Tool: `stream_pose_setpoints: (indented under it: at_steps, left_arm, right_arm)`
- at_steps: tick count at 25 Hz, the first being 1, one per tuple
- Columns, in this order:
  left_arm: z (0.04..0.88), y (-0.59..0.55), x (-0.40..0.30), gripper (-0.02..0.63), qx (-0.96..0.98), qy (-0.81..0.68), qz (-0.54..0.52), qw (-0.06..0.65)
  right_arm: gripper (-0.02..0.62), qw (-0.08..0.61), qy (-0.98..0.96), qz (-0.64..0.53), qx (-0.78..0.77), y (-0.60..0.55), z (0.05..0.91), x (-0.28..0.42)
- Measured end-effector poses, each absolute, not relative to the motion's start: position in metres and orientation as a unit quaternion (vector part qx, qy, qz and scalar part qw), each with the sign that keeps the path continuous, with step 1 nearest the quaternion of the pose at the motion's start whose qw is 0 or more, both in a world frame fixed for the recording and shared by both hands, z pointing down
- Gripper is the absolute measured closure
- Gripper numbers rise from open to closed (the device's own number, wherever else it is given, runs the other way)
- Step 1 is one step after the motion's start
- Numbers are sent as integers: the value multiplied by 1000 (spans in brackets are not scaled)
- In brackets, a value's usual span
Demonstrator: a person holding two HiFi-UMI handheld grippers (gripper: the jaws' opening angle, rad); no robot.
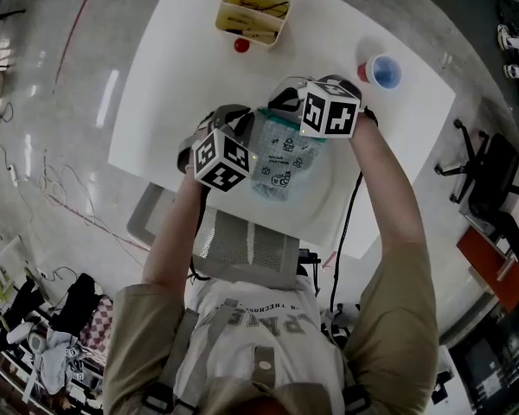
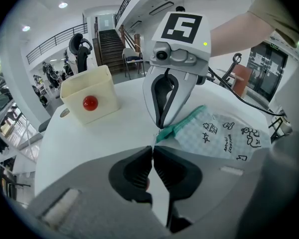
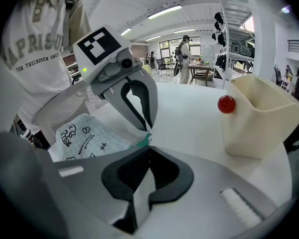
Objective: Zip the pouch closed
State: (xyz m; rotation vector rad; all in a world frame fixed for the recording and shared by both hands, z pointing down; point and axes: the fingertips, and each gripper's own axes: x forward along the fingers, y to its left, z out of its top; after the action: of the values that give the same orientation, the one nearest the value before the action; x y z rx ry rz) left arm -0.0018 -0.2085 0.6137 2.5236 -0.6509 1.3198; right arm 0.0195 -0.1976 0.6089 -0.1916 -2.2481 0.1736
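Looking down, I see the white tabletop (image 1: 173, 76), its near edge hidden behind my arms. My left gripper (image 2: 153, 148) and right gripper (image 3: 149, 148) meet tip to tip over it, and from overhead their marker cubes cover part of the pouch (image 1: 285, 158). The pouch lies on the tabletop between my hands, pale and checked with small doodles, a teal zip along its far edge. Both pairs of jaws are clenched on the same teal corner. Which pair has the slider I cannot make out, because the tips crowd it. Farther back stand a cream bin (image 1: 253, 14), its contents unclear, and a blue cup (image 1: 385, 72). A red ball (image 1: 241, 45) sits just beside the bin.
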Motion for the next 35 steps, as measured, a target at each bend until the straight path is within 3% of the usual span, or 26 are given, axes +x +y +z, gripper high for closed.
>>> stream_pose_setpoints:
  at_steps: [35]
  left_arm:
    - [617, -201, -9, 584, 857, -214, 454, 122]
  right_arm:
    - [594, 444, -890, 78, -67, -183, 611, 38]
